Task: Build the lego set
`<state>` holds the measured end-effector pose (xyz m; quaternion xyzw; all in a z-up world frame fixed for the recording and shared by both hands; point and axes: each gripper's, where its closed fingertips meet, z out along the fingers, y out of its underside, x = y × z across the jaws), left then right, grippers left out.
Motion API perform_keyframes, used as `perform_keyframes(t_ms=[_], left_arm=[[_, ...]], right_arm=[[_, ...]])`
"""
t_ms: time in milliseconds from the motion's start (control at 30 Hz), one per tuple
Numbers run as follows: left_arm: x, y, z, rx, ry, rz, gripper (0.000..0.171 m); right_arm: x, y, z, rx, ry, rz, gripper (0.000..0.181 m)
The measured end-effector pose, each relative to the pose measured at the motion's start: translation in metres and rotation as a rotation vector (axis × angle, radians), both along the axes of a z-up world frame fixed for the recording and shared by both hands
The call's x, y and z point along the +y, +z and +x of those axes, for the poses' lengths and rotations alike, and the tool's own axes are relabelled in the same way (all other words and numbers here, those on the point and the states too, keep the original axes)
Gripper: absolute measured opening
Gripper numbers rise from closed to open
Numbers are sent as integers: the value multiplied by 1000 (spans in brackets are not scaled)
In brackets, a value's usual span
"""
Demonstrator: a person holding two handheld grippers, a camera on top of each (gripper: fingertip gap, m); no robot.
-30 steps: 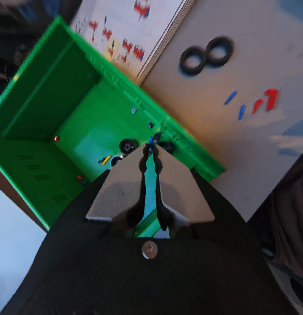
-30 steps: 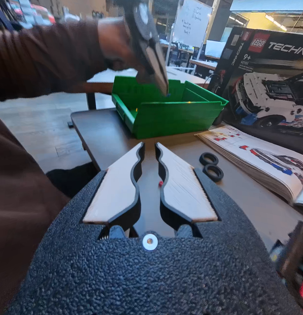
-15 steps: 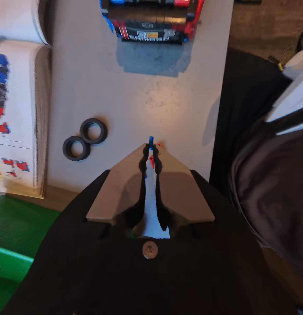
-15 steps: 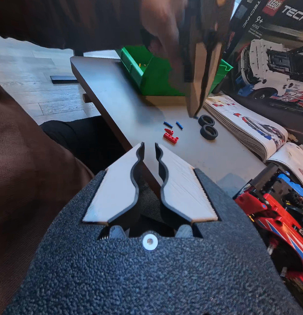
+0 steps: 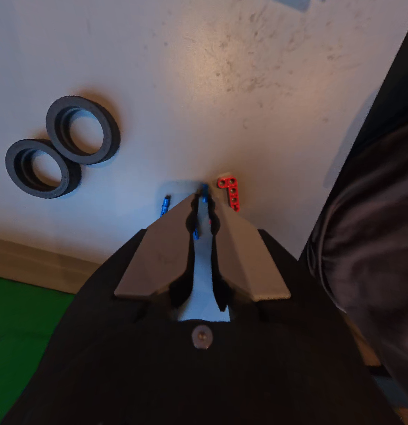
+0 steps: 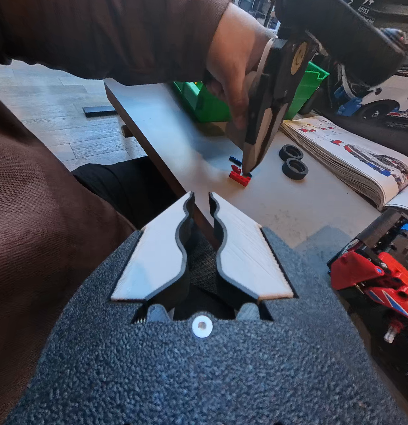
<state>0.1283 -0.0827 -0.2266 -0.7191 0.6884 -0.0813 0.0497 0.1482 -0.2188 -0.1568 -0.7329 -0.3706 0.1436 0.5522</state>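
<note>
In the left wrist view my left gripper (image 5: 203, 198) is shut on a small blue pin (image 5: 205, 192) and holds it tip-down just above the pale table (image 5: 221, 69). A red L-shaped beam (image 5: 230, 193) lies just right of the tips. Another blue pin (image 5: 165, 204) lies just left of them, and a third (image 5: 196, 234) shows between the fingers. In the right wrist view my right gripper (image 6: 201, 195) is open and empty, off the table's near edge. There the left gripper (image 6: 246, 170) points down beside the red beam (image 6: 239, 178).
Two black tyres (image 5: 82, 131) lie left of the pins and also show in the right wrist view (image 6: 295, 169). A green bin (image 6: 210, 103) stands at the back, an open instruction booklet (image 6: 348, 156) to the right. A part-built red car (image 6: 382, 276) sits at near right. About 15 centimeters separates my left fingertips from my right.
My left gripper has carried the blue pin out of the green bin, across the table and down to beside the red beam. My right gripper has drawn back toward the table's near edge.
</note>
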Motion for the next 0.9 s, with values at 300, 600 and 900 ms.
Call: perform_keyframes(t_ms=[300, 600, 900], left_arm=[[12, 26, 1, -99, 55, 65, 12], [-12, 95, 3, -595, 215, 182, 15], [-41, 72, -21, -691, 276, 154, 14]], right_arm=[[6, -8, -2, -20, -4, -13, 12], [18, -10, -3, -43, -20, -8, 17], [59, 19, -4, -20, -89, 63, 22]])
